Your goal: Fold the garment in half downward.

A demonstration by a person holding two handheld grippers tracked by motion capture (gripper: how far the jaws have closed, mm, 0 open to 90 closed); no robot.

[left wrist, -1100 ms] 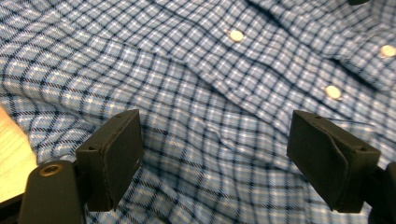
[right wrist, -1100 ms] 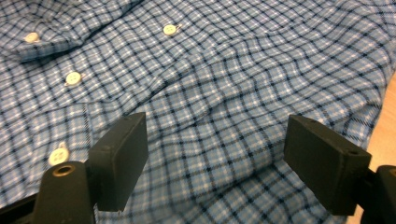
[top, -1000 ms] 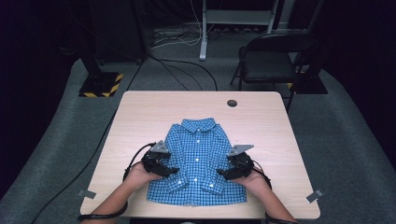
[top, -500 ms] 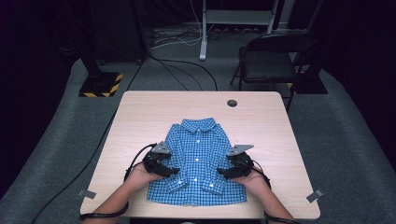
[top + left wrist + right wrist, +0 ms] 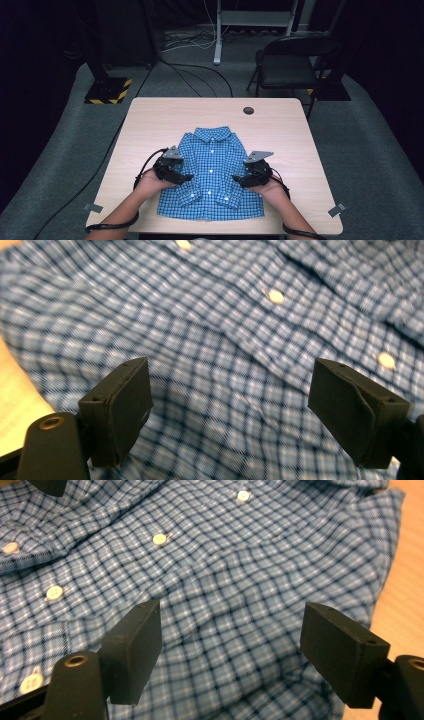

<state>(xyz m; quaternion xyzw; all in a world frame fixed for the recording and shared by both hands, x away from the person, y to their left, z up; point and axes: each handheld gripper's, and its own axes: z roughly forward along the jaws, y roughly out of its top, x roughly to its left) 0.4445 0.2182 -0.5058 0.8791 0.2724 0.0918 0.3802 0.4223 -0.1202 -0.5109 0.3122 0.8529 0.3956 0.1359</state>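
Observation:
A small blue checked shirt (image 5: pixel 212 165) with white buttons lies folded and face up at the near middle of the wooden table (image 5: pixel 150 120), collar pointing away. My left gripper (image 5: pixel 186 177) rests over the shirt's left edge and points inward; in the left gripper view (image 5: pixel 230 390) its jaws stand wide apart above the fabric (image 5: pixel 225 330) with nothing pinched. On the shirt's right edge my right gripper (image 5: pixel 239 179) faces it. In the right gripper view (image 5: pixel 232 630) the jaws are open over the cloth (image 5: pixel 225 565), near its edge by the bare table.
A dark round grommet (image 5: pixel 248 110) sits at the table's far side. Tape marks (image 5: pixel 339 209) lie near the front corners. Beyond the table stand a black chair (image 5: pixel 290 65), a yellow-and-black striped base (image 5: pixel 107 92) and floor cables.

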